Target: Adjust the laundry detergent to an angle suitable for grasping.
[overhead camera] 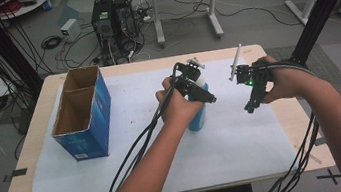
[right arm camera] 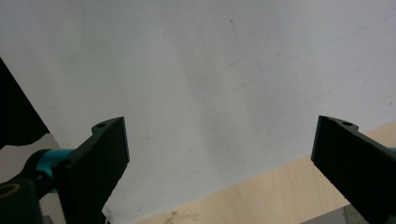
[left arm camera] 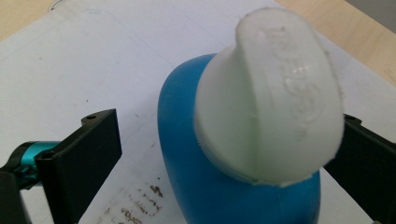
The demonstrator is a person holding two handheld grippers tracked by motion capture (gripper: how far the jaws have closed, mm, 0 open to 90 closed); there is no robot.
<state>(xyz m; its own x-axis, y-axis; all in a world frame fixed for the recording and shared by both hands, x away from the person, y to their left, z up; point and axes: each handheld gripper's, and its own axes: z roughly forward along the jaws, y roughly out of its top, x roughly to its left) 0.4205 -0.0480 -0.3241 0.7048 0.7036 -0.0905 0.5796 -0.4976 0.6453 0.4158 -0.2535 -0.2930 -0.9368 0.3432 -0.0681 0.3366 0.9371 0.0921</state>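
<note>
Blue bottle (left arm camera: pixel 224 186), white cap (left arm camera: pixel 271 98): upright at mid-desk on the white sheet (overhead camera: pixel 245 141), between the jaws of the left gripper (left arm camera: pixel 224 154), which is spread, not clamping. Right gripper (right arm camera: pixel 219 154): released, over bare sheet, right of the bottle. Blue cardboard box (overhead camera: pixel 82 113): left, well apart.

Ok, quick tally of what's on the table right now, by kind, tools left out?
Blue bottle with white cap: 1
Blue cardboard box, open top: 1
White sheet covering the table: 1
Total: 3
</note>
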